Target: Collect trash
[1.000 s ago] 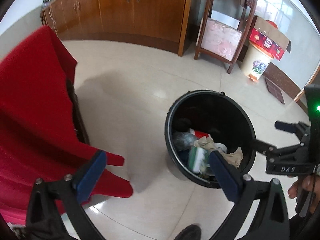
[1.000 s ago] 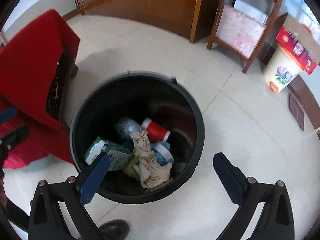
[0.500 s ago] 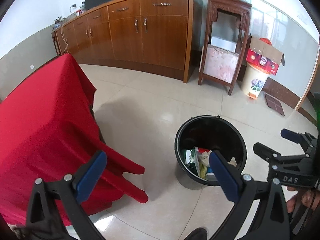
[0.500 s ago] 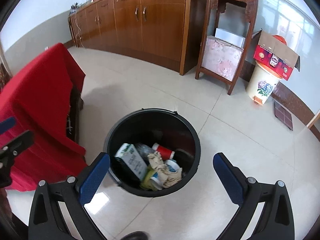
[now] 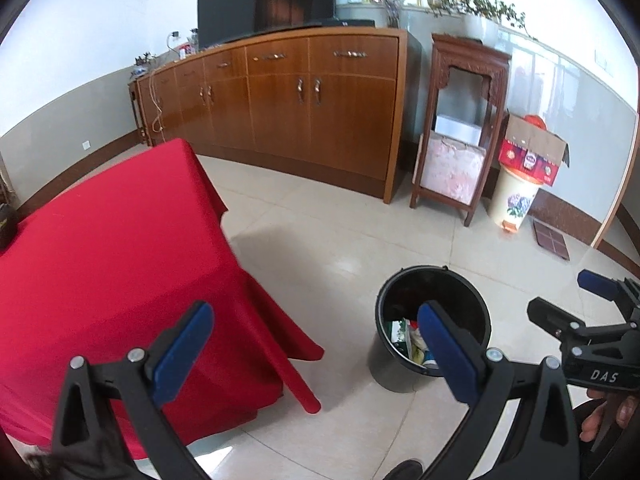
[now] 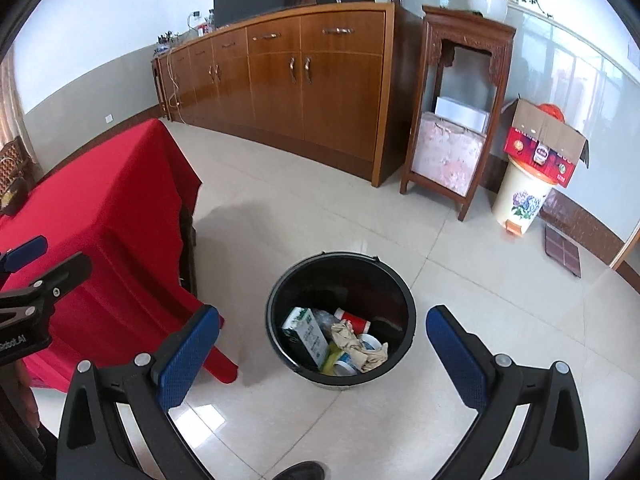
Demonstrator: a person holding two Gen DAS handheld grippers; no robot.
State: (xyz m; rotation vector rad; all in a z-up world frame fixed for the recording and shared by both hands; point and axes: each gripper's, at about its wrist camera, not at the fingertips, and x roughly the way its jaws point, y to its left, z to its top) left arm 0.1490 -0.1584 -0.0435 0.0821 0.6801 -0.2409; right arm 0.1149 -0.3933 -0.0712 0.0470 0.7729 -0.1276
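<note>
The left tongs (image 5: 316, 344) are spread wide, with nothing between the blue pads (image 5: 182, 346). The right tongs (image 6: 322, 346) are likewise spread wide and empty. Both are held above the tiled floor (image 6: 480, 304), apart from every object. A black bin (image 6: 340, 280) stands on the floor directly ahead of and below the right tongs; from the left tongs it lies ahead and to the right, partly behind the right-hand pad. The bin holds the trash: a green and white carton (image 6: 306, 336), a red cup (image 6: 354, 319) and crumpled paper (image 6: 360, 350). A table under a red cloth (image 5: 108, 248) stands to the left of both tongs. A wooden cabinet (image 6: 304, 88) lines the far wall.
</note>
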